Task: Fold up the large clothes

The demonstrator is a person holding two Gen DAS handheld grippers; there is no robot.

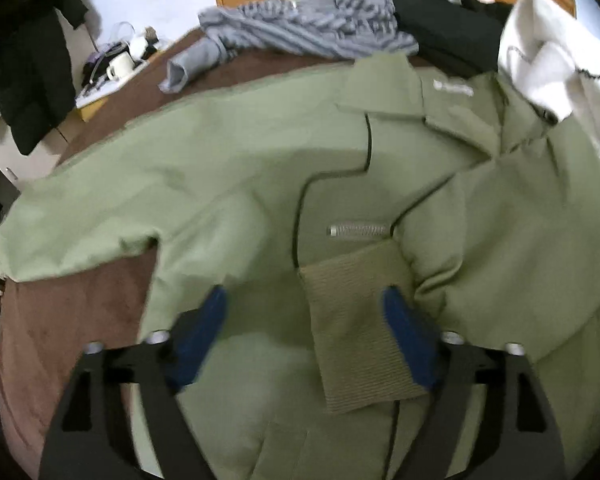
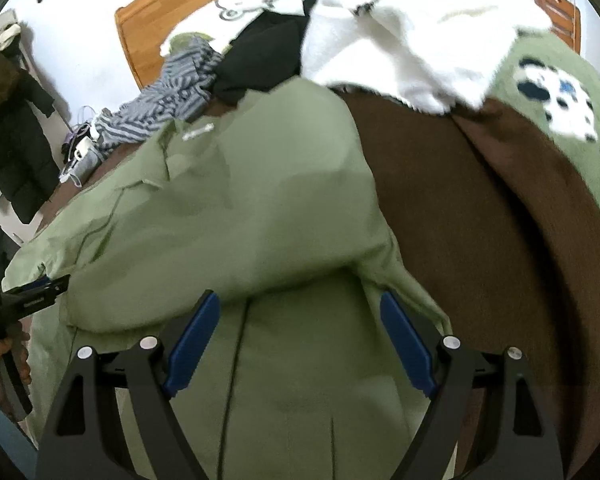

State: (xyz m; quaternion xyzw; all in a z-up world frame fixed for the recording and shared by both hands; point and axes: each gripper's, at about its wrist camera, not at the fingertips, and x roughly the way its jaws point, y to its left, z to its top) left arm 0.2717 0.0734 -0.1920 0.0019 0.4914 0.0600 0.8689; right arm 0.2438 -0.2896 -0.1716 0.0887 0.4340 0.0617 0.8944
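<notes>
On the brown bed cover the olive-green jacket lies spread front-up, collar toward the heap of other clothes at the headboard. One sleeve is folded across the chest, its ribbed cuff resting between the pads of the left tongs, whose jaws stand wide apart and grip nothing. The right tongs also stand apart, hovering over the jacket's side near the fold of that sleeve, with no cloth pinched.

The main risk, as I judge it, is the folded sleeve sliding back: the puffy fabric looks springy, nothing pins the cuff, and a brush from the inner pad beside it could drag it off line. The other sleeve stretches out toward the bed edge and could slip over if the body is pulled. The white garment overlaps the jacket's shoulder, so lifting that side may catch it and spoil the fold. The striped grey top lies close to the collar. The picture is blurred, so exact contact between pad and cuff is unclear.
</notes>
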